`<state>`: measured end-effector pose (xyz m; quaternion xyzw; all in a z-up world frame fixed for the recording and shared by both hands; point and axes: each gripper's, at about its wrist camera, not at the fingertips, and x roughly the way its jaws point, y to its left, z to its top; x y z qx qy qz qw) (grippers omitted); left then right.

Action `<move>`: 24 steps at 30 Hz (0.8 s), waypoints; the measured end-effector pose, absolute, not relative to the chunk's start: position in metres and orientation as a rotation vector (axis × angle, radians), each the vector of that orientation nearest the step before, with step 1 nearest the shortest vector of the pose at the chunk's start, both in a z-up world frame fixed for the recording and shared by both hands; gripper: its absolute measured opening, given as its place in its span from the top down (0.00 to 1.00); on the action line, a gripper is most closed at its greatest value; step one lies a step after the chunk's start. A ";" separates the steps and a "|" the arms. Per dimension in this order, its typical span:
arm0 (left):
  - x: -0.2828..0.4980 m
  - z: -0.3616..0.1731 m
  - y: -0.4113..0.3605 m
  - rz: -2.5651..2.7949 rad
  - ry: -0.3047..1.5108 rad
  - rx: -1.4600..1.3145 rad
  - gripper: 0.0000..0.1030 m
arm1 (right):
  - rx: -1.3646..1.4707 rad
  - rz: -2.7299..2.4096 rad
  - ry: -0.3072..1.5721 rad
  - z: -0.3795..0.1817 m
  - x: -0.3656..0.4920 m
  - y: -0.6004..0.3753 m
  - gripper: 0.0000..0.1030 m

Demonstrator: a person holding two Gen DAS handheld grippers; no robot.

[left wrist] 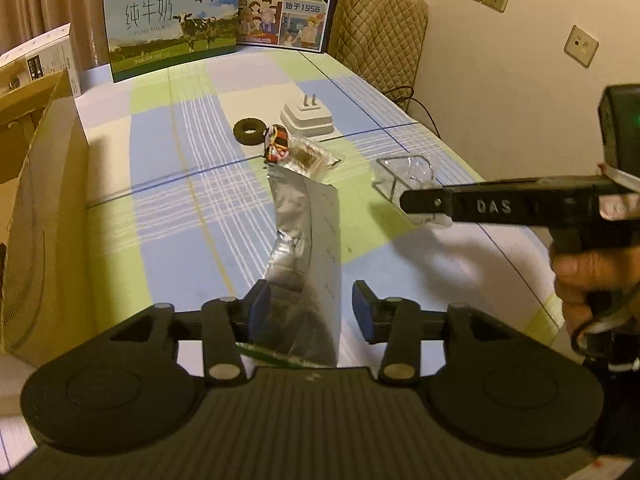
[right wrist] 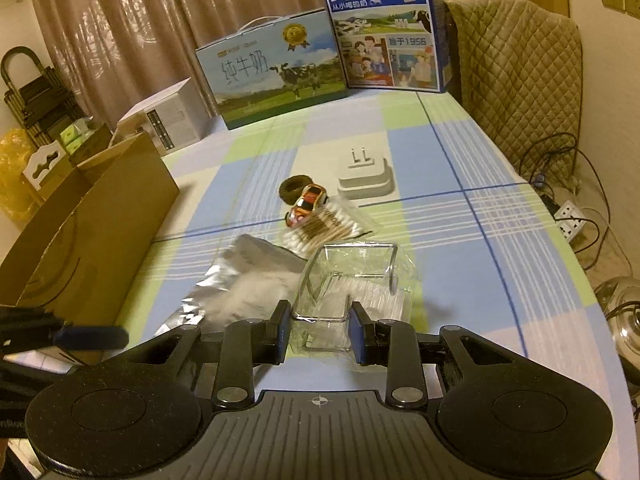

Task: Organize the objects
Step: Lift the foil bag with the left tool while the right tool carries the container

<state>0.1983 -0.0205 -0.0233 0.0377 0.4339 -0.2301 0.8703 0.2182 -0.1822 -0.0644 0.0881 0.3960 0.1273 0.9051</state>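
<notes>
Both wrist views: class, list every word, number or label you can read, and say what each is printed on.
"纯牛奶" and "PURE MILK": pale milk carton with the cow.
"纯牛奶", "从小喝的奶" and "始于1956": blue milk carton.
"DAS": side of the right gripper.
Gold seal on the pale carton: number too blurred to read.
Label on the white box: too small to read.
Wrapper of the cotton swabs: print too blurred.

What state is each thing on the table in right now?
Left gripper: open, foil pouch between its jaws.
Right gripper: shut on clear plastic box.
Foil pouch: crumpled, torn open.
Cardboard box: open.
White plug: unplugged, prongs up.
Toy car: tilted, resting against the swab pack.
</notes>
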 end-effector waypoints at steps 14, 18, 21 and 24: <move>0.229 -0.050 -0.046 -0.553 0.891 0.218 0.45 | 0.200 0.207 0.848 -0.075 0.230 -0.191 0.74; 0.251 -0.062 -0.055 -0.573 0.988 0.242 0.45 | 0.208 0.206 0.847 -0.075 0.232 -0.192 0.74; 0.264 -0.068 -0.059 -0.582 1.045 0.251 0.45 | 0.208 0.212 0.839 -0.073 0.233 -0.191 0.74; 0.275 -0.075 -0.063 -0.601 1.108 0.280 0.49 | 0.203 0.221 0.840 -0.072 0.235 -0.188 0.74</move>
